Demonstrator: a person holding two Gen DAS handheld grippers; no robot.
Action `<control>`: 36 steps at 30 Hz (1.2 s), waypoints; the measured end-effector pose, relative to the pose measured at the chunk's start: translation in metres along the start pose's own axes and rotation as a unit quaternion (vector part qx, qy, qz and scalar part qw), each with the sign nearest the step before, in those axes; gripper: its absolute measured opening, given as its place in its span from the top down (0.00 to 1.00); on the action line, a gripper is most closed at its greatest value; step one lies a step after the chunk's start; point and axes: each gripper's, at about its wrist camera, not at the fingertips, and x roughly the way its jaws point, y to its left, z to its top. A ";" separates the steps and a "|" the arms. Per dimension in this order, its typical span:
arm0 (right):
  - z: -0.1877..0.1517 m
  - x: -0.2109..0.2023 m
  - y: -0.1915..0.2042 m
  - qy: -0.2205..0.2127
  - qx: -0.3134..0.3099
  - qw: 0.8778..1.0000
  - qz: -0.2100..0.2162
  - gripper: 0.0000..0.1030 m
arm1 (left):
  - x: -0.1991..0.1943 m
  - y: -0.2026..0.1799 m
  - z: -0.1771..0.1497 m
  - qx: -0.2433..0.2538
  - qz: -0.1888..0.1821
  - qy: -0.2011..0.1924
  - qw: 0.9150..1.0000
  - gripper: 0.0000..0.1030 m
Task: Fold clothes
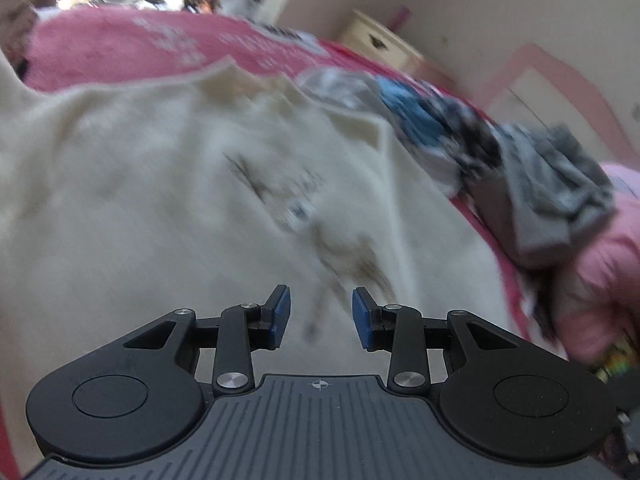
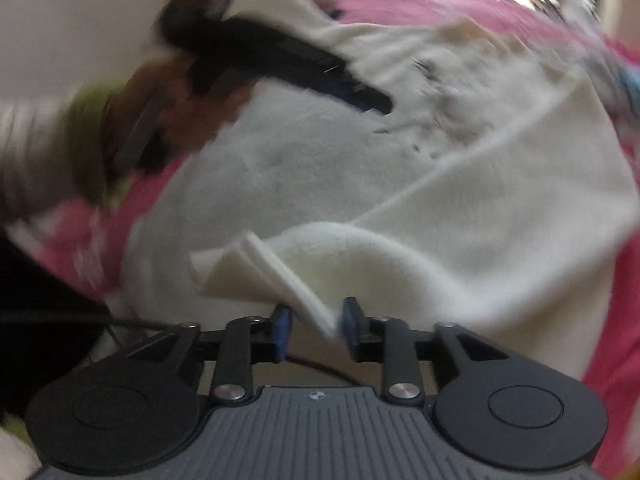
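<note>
A cream garment (image 1: 168, 184) lies spread on a pink bedspread (image 1: 104, 48); its dark chest print and the bedspread's white lettering are too blurred to read. Left wrist view: the left gripper (image 1: 321, 316) hangs above the fabric, jaws apart and empty; only here appear a heap of grey and blue clothes (image 1: 552, 196) and a cream nightstand (image 1: 380, 40). Right wrist view: the right gripper (image 2: 316, 326) has its jaws parted around a folded cloth edge (image 2: 280, 276); whether the pads press on it cannot be told.
</note>
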 end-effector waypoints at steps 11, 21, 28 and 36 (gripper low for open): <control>-0.075 -0.019 -0.013 -0.110 0.353 0.917 0.150 0.55 | -0.001 -0.043 -0.044 0.043 -0.064 0.077 0.994 0.64; -0.091 -0.073 -0.063 -0.213 0.460 0.861 0.037 0.55 | -0.009 -0.061 -0.067 0.055 -0.068 0.100 0.991 0.64; -0.059 -0.021 -0.078 -0.137 0.490 0.861 0.001 0.55 | -0.014 -0.078 -0.097 0.120 -0.041 0.110 0.986 0.62; -0.064 0.011 -0.063 -0.097 0.498 0.861 0.028 0.55 | -0.011 -0.064 -0.081 0.101 -0.037 0.104 0.989 0.62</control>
